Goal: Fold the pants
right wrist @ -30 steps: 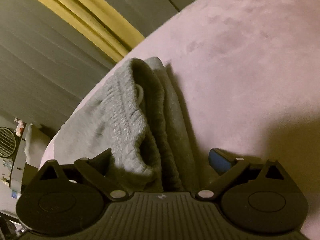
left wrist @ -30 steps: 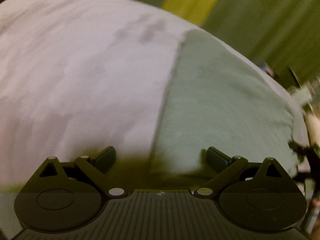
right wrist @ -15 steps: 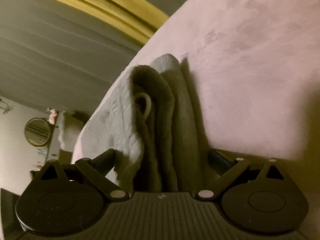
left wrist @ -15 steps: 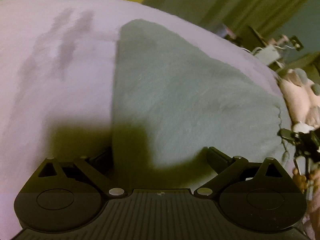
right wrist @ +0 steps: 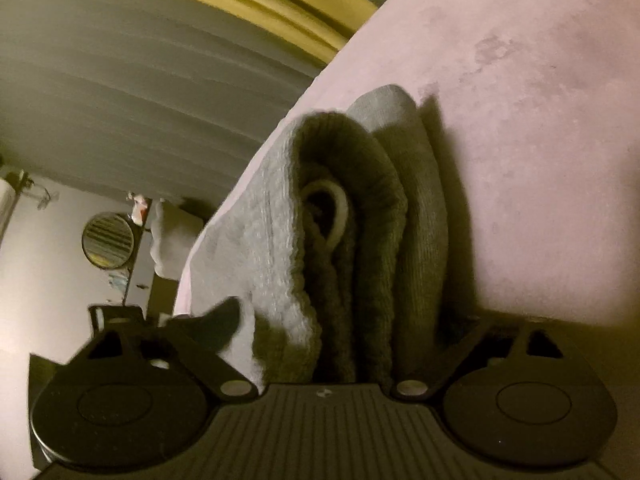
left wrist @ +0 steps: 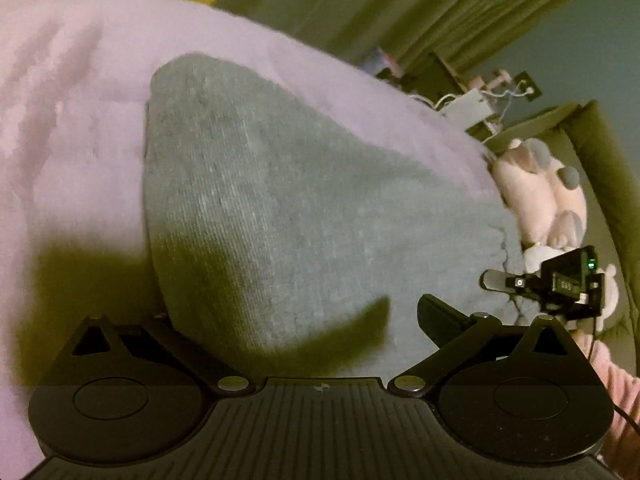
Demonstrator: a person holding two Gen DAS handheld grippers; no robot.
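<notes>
Bed: pale pink fuzzy blanket (left wrist: pixel 72 128) spread over it, carrying everything you work on. No containers in view.

Pants: grey knit pants (left wrist: pixel 280 208) lie folded on the blanket near the bed's far edge, flat and smooth from your left wrist view, one straight folded edge on the left. From your right wrist view the stack (right wrist: pixel 360 240) shows its ribbed waistband end, several layers on edge, a pale drawstring loop (right wrist: pixel 336 216) tucked between them.

Your left gripper (left wrist: pixel 292 320): jaws wide apart, low over the near corner of the pants; cloth lies between the fingers, no pinch visible.

Your right gripper (right wrist: pixel 348 332): jaws closing, the waistband layers between them; the right finger is buried in shadow, so you cannot tell whether the pads press yet.
</notes>
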